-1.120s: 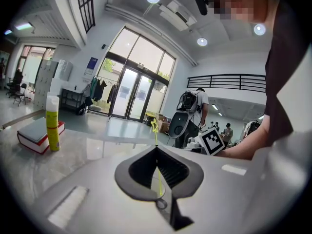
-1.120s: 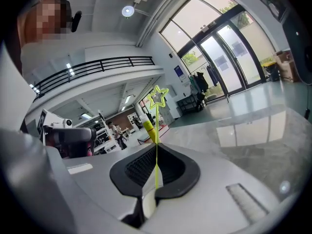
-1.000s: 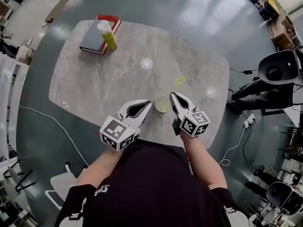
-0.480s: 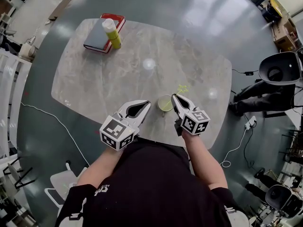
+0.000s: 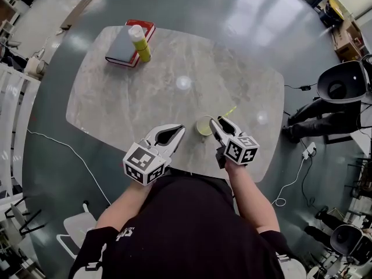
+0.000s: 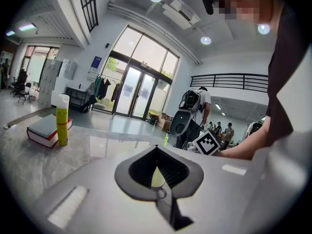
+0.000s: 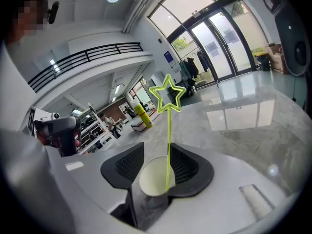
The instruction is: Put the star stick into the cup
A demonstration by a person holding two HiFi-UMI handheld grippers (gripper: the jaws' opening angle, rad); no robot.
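bench: pale marble-patterned oblong top (image 5: 174, 80)
cup: small pale paper cup (image 5: 203, 126), upright near the bench's front edge
star stick: thin yellow-green stick with open star head (image 7: 168, 126), stood in the cup, star uppermost
right hand-held gripper (image 5: 220, 121): jaws opening, spread, cup and stick showing between them, pads off the stick
left hand-held gripper (image 5: 182, 128): jaw tips pressed together, empty, near the cup
far corner: red-and-grey book (image 5: 123, 39), yellow white-capped bottle (image 5: 139, 43) against it

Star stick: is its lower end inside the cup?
Yes, in the right gripper view the star stick has its lower end inside the cup.
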